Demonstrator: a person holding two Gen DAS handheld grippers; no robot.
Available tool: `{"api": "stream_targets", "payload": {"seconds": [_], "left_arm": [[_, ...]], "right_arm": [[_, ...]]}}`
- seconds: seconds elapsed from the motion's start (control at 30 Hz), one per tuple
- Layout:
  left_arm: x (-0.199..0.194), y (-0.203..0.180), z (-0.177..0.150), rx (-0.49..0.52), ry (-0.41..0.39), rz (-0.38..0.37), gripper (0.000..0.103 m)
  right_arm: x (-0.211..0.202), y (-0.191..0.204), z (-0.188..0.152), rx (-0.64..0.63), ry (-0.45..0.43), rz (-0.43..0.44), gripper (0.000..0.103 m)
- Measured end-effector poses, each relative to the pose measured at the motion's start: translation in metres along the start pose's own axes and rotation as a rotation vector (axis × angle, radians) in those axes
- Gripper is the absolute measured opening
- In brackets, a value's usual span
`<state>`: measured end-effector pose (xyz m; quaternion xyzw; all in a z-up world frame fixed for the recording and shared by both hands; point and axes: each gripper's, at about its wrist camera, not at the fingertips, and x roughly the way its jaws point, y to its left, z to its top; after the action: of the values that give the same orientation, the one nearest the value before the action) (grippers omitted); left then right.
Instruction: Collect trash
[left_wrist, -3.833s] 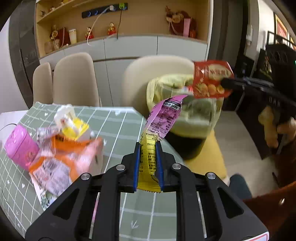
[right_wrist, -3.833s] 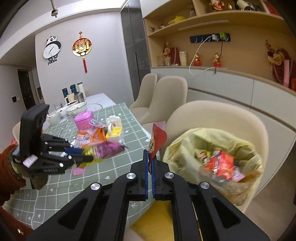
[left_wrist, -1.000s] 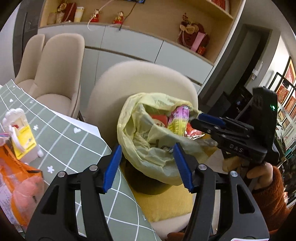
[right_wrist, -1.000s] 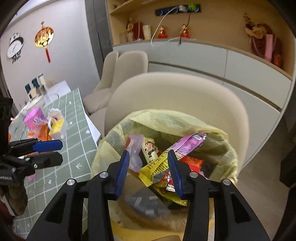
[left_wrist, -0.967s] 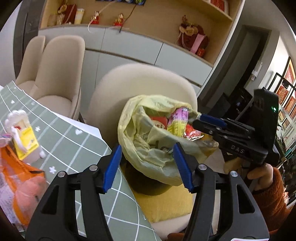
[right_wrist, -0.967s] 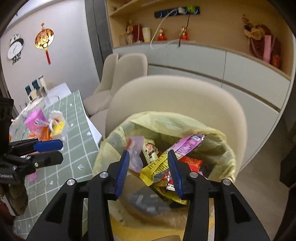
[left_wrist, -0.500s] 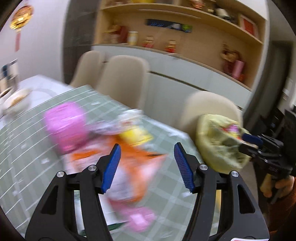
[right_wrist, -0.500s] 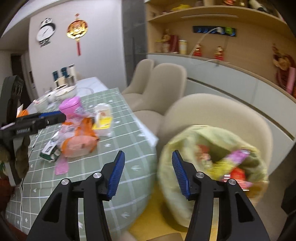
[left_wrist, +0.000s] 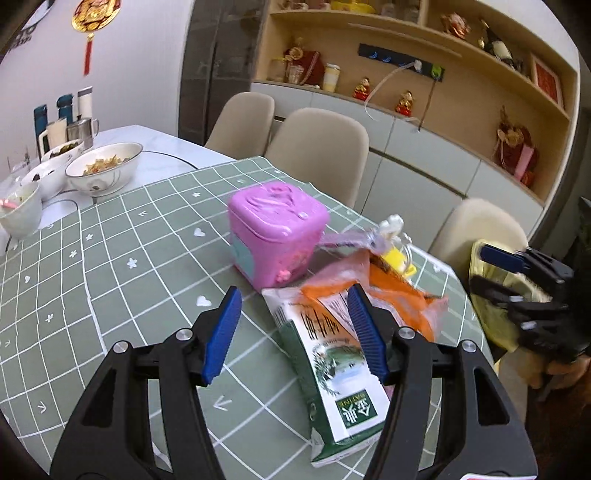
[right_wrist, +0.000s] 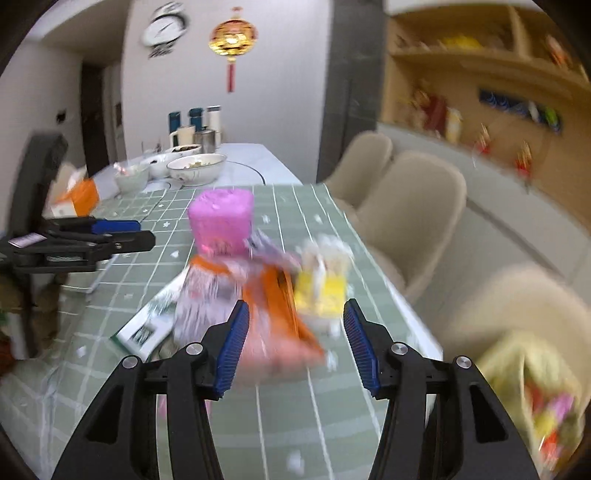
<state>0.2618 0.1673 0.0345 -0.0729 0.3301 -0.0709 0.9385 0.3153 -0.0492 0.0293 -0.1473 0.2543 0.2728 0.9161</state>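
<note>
left wrist view: your left gripper (left_wrist: 293, 328) hangs with jaws apart and nothing between them, just above a green-and-white carton (left_wrist: 332, 373) lying flat on the green grid tablecloth (left_wrist: 122, 280). past it lie an orange wrapper (left_wrist: 402, 299) and a pink lidded box (left_wrist: 277, 230) (beside a yellow packet). your right gripper (right_wrist: 295, 343), jaws also apart and holding nothing, faces the same blurred pile; the yellow trash bag (right_wrist: 532, 398) sits low to its right.
</note>
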Motion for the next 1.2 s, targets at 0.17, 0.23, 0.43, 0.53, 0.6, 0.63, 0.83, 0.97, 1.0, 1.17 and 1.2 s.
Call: {"api": "stream_targets", "payload": {"seconds": [0.17,0.23,0.43,0.53,0.6,0.63,0.83,0.97,1.0,1.17,1.2], "left_arm": [[-0.001,0.022,0.01,-0.061,-0.003,0.03,0.057],[0.002,0.028,0.012,-0.083,0.006,0.029,0.057],[0.015,0.03,0.005,-0.089,0.052,0.02,0.057],[0.02,0.025,0.001,-0.084,0.069,0.017,0.057],[0.022,0.024,-0.002,-0.077,0.078,0.011,0.057],[0.023,0.021,-0.004,-0.07,0.083,0.004,0.057],[0.024,-0.001,-0.011,-0.023,0.105,-0.08,0.057],[0.033,-0.02,-0.015,-0.002,0.166,-0.158,0.057],[0.037,-0.027,-0.017,0.009,0.178,-0.163,0.057],[0.056,-0.04,-0.016,-0.004,0.197,-0.148,0.057],[0.059,-0.041,-0.014,-0.009,0.19,-0.143,0.057]], "right_arm": [[0.064,0.034,0.021,-0.148,0.04,-0.025,0.05],[0.092,0.043,0.022,-0.213,0.074,-0.081,0.05],[0.102,0.033,0.026,-0.154,0.094,-0.025,0.018],[0.074,0.03,0.021,-0.144,0.064,-0.017,0.015],[0.049,0.024,0.014,-0.108,0.052,-0.001,0.015],[0.038,0.02,0.01,-0.093,0.045,0.003,0.015],[-0.031,-0.01,-0.032,0.02,0.023,-0.027,0.015],[-0.056,-0.027,-0.06,0.083,0.017,-0.066,0.015],[-0.058,-0.029,-0.066,0.09,0.019,-0.07,0.015],[-0.056,-0.025,-0.098,0.11,0.072,-0.027,0.015],[-0.055,-0.021,-0.101,0.107,0.08,-0.017,0.015]]}}
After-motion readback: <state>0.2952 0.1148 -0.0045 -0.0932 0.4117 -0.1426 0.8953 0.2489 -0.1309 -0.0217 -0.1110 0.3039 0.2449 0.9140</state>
